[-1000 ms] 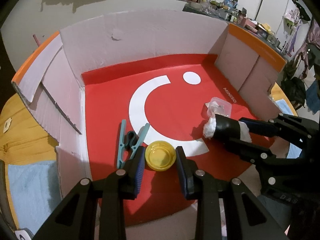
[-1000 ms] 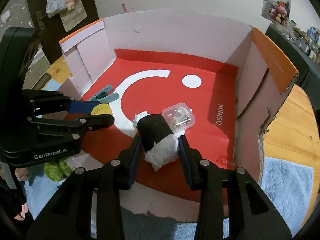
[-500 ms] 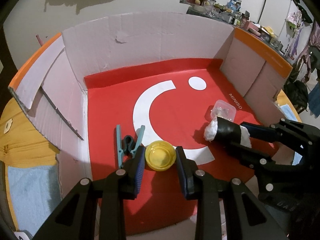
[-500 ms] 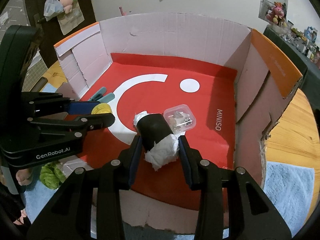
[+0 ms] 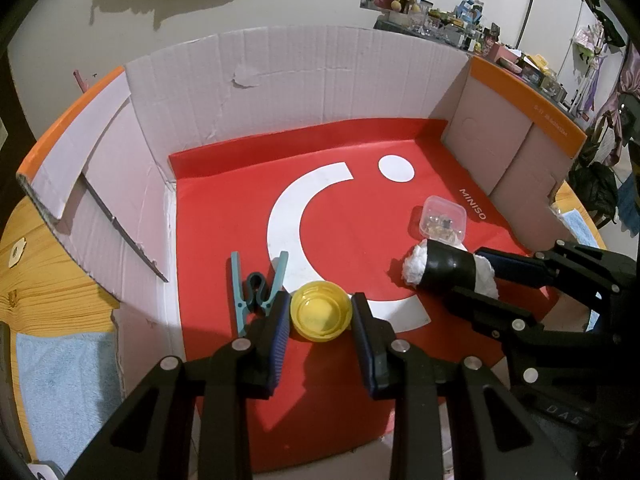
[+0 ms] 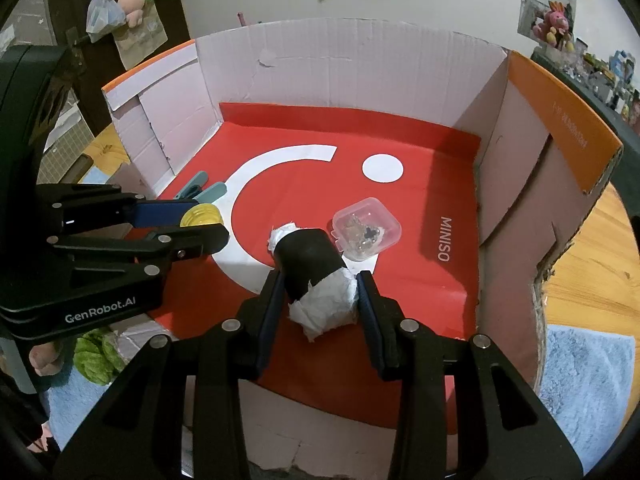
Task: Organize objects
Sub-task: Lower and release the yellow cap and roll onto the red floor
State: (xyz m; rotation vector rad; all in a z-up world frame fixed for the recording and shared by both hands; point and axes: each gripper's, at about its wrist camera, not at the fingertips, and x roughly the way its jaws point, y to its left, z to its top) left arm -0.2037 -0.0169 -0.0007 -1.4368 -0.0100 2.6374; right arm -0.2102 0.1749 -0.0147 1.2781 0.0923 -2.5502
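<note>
Left gripper straddling yellow lid at lower centre, jaws barely touching; right gripper likewise bracketing black roll. Risk: shallow lid slipping free.

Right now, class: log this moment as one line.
left gripper: around lid | right gripper: around roll | both in box

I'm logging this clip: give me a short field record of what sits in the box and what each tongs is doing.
box: cardboard, red floor
left tongs: open, straddling yellow lid
right tongs: open, straddling black roll with white paper ends
peg: teal, lying left of lid
clear case: closed, small parts inside, beside roll
</note>
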